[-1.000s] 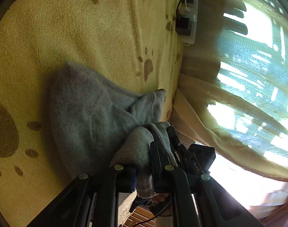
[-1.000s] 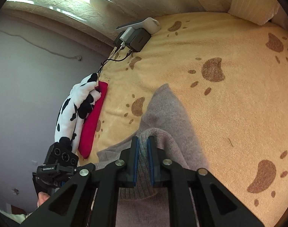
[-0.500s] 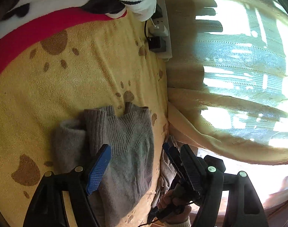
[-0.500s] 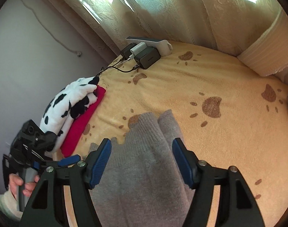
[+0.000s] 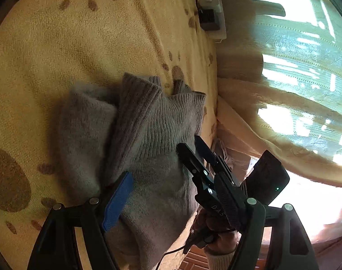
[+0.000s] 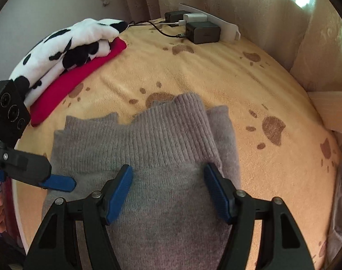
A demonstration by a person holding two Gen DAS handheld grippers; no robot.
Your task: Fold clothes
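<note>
one folded grey sweater (image 6: 153, 157) on blanket (image 6: 216, 78), two grippers, left gripper (image 5: 171, 189), right gripper (image 6: 168, 189), jaws wide, empty

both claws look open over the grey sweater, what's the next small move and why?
Probably close the right claw on the near part of the grey sweater for another fold. Both claws are open and hold nothing; the left claw stands at the sweater's edge. The sweater lies in layers on the paw-print blanket with its ribbed hem on top, still longer than wide, so one more fold seems due.
</note>
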